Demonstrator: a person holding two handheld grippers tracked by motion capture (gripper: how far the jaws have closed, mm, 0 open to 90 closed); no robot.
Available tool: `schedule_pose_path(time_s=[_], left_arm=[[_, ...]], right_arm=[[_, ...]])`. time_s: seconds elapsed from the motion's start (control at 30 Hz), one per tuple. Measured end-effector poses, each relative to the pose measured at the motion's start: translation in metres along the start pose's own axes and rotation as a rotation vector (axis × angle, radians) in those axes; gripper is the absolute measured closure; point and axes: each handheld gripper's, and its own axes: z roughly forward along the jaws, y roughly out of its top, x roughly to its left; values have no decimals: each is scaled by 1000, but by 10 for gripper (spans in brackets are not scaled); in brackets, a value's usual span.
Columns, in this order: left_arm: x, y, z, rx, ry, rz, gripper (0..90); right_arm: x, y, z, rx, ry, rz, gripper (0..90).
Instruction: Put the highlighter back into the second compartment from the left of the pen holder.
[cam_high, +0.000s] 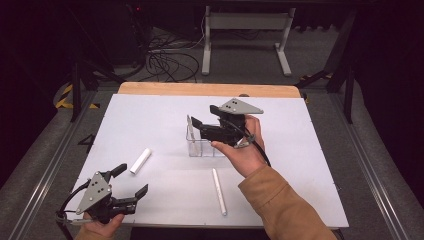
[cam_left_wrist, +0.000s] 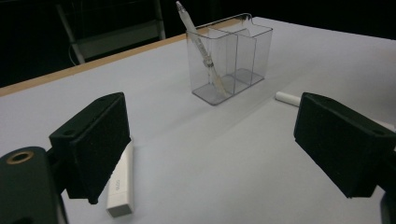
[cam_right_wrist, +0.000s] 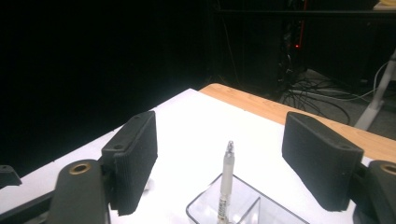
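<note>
Pen (cam_right_wrist: 227, 184) base cut off, seemingly.

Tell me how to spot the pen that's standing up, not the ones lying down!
Look at the white table and find the clear plastic box with compartments near its middle, just beneath the right gripper. In the end compartment one white pen leans upright, its tip poking above the rim. The short white stick and the long white stick both lie flat on the table.
</note>
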Motion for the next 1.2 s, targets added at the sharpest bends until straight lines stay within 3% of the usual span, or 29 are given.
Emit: schedule_pose_path(time_s=[0.43,0.63,0.9,1.2], left_arm=[[1,0,0,0,-2,-1,112],[0,0,0,3,-4,1,112],[0,0,1,3,-6,6,114],[0,0,1,2,-8,-2,114]], right_arm=[[-1,-4,-14,42,15,30,260],[-3,-11,-26,156,11,38,310],[-7,-22,-36,322,36,143,367],[-6,-37,-36,460,13,192,403]])
